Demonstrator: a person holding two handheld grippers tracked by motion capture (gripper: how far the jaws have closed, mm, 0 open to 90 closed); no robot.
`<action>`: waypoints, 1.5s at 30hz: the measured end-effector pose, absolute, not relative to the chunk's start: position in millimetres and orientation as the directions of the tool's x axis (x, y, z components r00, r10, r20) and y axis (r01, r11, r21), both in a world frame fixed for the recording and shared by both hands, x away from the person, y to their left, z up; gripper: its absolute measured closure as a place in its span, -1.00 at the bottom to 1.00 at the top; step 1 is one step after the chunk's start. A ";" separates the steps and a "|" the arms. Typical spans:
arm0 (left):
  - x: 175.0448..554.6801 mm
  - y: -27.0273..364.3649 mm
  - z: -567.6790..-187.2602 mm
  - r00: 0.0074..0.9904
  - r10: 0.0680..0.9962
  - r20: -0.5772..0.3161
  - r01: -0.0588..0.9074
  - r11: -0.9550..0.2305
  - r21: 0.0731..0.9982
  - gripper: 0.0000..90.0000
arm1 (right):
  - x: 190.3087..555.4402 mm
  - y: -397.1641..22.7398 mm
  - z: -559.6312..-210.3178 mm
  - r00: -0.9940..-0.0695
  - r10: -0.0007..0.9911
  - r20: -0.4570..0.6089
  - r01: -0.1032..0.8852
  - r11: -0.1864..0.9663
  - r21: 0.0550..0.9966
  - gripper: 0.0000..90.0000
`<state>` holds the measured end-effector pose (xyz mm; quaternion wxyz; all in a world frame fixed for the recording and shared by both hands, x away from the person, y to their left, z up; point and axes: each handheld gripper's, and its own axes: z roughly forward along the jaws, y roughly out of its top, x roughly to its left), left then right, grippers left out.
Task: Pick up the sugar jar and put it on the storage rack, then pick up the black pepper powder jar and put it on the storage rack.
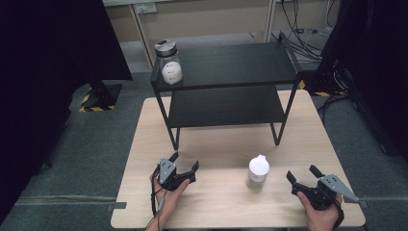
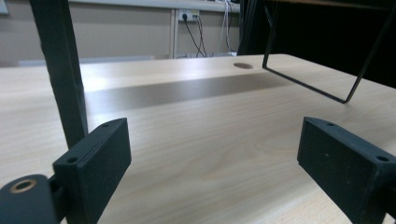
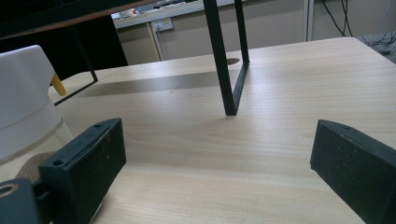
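My left gripper (image 1: 185, 161) rests low over the near left of the wooden table (image 1: 216, 144), open, with bare tabletop between its jaws (image 2: 215, 154). My right gripper (image 1: 303, 173) sits near the front right corner, also open and holding nothing (image 3: 215, 154). Between the two stands a small clear jar with a white lid (image 1: 258, 172); its white lid and glass body (image 3: 23, 102) show just left of the right gripper's left jaw. A second jar with a grey lid and a white ball inside (image 1: 168, 62) stands on the top left corner of the black shelf rack (image 1: 231, 67).
The black two-tier rack's legs (image 2: 60, 70) (image 3: 224, 60) stand on the far half of the table. Grey carpet surrounds the table, with cables at the back right (image 1: 308, 43) and a dark stand with yellow-black tape (image 1: 98, 98) at the left.
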<state>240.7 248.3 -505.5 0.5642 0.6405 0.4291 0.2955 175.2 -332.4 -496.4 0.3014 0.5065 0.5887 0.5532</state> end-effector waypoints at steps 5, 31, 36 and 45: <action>240.9 248.7 -506.0 0.462 0.880 -0.106 0.220 0.002 0.975 -0.79 | 174.8 -332.0 -496.7 -0.305 0.931 0.202 0.260 -0.122 0.958 -0.92; 242.1 250.0 -505.6 0.470 0.875 -0.115 0.228 0.006 0.974 -0.80 | 174.3 -332.7 -497.6 -0.302 0.930 0.211 0.258 -0.133 0.957 -0.92; 241.7 249.1 -505.1 0.471 0.876 -0.105 0.225 -0.004 0.974 -0.80 | 174.8 -333.8 -497.7 -0.307 0.928 0.212 0.258 -0.134 0.957 -0.92; 242.3 248.7 -504.2 0.471 0.876 -0.103 0.229 -0.008 0.973 -0.80 | 175.6 -335.8 -497.7 -0.332 0.922 0.200 0.256 -0.116 0.960 -0.92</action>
